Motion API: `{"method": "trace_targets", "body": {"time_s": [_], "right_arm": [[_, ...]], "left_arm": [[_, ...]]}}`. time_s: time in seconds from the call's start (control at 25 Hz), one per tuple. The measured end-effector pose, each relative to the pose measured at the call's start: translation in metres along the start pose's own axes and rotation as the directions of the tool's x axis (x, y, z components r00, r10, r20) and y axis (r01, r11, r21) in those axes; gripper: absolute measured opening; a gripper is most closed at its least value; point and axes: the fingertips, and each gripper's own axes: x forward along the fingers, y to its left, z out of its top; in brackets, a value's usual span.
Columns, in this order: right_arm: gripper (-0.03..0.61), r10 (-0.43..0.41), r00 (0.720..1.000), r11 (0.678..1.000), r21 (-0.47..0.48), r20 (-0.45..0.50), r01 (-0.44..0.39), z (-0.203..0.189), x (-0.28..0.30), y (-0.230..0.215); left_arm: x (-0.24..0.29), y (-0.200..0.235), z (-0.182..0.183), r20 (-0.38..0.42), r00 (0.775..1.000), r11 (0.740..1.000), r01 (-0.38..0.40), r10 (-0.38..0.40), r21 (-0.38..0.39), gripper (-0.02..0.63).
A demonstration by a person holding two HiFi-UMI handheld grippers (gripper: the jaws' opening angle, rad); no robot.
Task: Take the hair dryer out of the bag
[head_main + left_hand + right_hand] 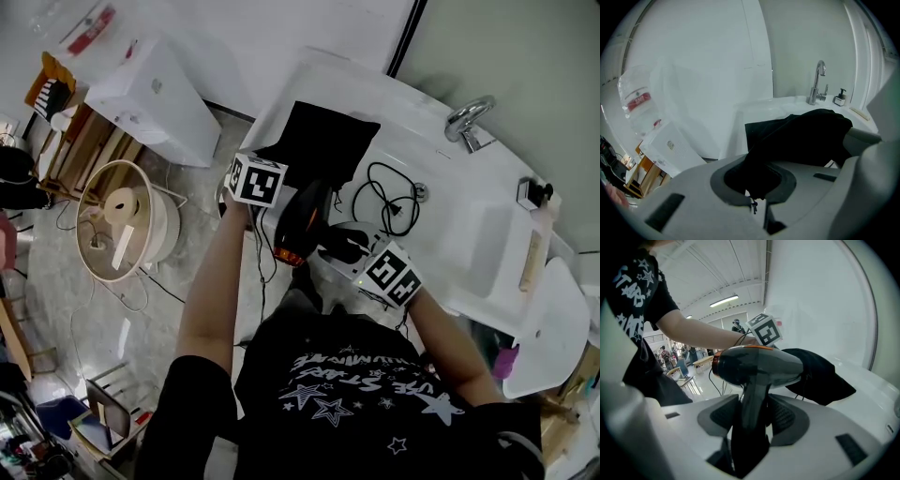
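left gripper (756,186): jaws closed together, pinching a fold of the black bag (806,136). the cloth bunches between the pads and rises ahead of the jaws. in the head view this gripper (272,161) sits at the bag's near corner.
right gripper (752,420): jaws partly apart and clamped on the handle of the hair dryer (759,366). both pads press the handle's sides. in the head view this gripper (339,246) points toward the left gripper.
hair dryer, position: upright in the right gripper, handle down between the jaws, barrel lying across above them. its orange-ringed end faces away from the bag.
hair dryer, relative to bag: outside the bag and off the surface. in the head view the dryer (302,220) hangs between the two grippers, with the bag (323,141) beyond it.
bag, condition: black and soft, slumped on the white counter (469,216) ahead of both grippers. only the pinched part at the left gripper is raised. from the right gripper it lies just behind the dryer's barrel (820,373).
cord (386,199): black loops on the counter ahead of the right gripper, just beside the bag. where its ends run cannot be told.
faucet (816,82): chrome, upright, well beyond the bag as seen from the left gripper.
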Motion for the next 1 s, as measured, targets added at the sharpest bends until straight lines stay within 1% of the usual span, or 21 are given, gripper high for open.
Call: {"method": "trace_targets", "body": {"time_s": [0.24,0.56,0.76,1.0], "right_arm": [[0.196,0.02,0.999,0.999,-0.029,0.025,-0.019,0.004,-0.013,0.024],[0.196,0.034,0.998,0.998,-0.048,0.048,-0.031,0.0,-0.036,0.049],[0.196,0.053,0.996,0.997,-0.056,0.07,-0.049,0.002,-0.05,0.068],[0.196,0.049,0.993,0.998,-0.056,0.111,-0.043,0.005,-0.067,0.079]], "left_arm": [[-0.005,-0.011,-0.005,-0.023,1.0,1.0,0.004,-0.003,0.015,0.015],[-0.014,-0.02,-0.022,-0.05,0.999,1.0,-0.016,0.016,0.003,0.015],[-0.012,-0.025,-0.029,-0.073,0.997,1.0,-0.019,0.018,-0.022,0.015],[-0.011,-0.037,-0.033,-0.067,0.998,0.999,-0.016,0.014,-0.03,0.015]]}}
